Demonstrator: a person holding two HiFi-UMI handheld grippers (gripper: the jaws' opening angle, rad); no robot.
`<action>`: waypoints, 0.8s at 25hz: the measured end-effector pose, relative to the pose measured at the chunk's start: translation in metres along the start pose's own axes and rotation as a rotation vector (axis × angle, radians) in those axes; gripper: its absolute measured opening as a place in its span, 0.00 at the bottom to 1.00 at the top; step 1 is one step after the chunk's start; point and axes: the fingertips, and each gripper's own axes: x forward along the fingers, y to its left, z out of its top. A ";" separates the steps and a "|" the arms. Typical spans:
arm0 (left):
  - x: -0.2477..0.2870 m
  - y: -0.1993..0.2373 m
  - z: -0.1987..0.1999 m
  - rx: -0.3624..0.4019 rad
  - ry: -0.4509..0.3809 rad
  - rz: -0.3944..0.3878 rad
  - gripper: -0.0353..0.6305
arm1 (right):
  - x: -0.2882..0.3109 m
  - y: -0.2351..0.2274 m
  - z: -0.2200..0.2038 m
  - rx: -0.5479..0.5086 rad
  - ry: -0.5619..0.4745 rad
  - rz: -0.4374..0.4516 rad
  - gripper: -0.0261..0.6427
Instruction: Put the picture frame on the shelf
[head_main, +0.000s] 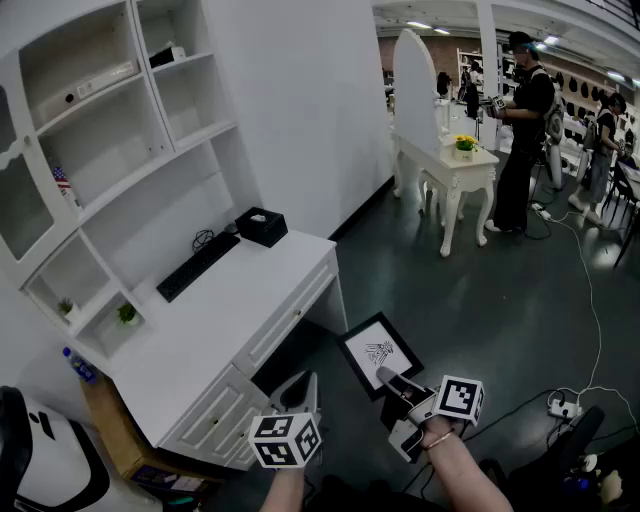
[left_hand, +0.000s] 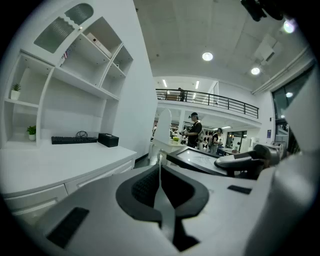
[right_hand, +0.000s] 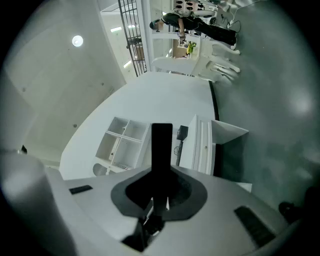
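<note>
In the head view a black picture frame (head_main: 378, 350) with a white mat and a small drawing hangs low over the dark floor, in front of the white desk (head_main: 230, 310). My right gripper (head_main: 392, 382) is shut on the frame's near edge. In the right gripper view the frame (right_hand: 161, 147) shows edge-on as a black bar clamped between the jaws (right_hand: 161, 176). My left gripper (head_main: 303, 388) is beside it to the left, shut and empty; its jaws (left_hand: 160, 167) meet in a seam. The left gripper view also shows the frame (left_hand: 197, 159). The white shelf unit (head_main: 120, 150) rises behind the desk.
On the desk lie a black keyboard (head_main: 197, 265) and a black box (head_main: 261, 226). Two small plants (head_main: 127, 313) sit in low cubbies. A white vanity table (head_main: 445, 165) and people (head_main: 525, 120) stand at the far right. A power strip (head_main: 562, 406) with cables lies on the floor.
</note>
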 end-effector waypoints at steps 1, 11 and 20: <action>-0.001 0.000 0.000 -0.001 -0.001 0.001 0.08 | 0.000 0.001 -0.001 0.000 0.001 0.000 0.09; -0.007 0.000 -0.013 -0.032 0.025 0.014 0.08 | -0.005 0.002 -0.005 0.017 0.022 0.019 0.09; -0.011 0.018 0.007 -0.009 -0.007 0.077 0.08 | 0.022 0.006 -0.001 0.046 0.083 0.018 0.09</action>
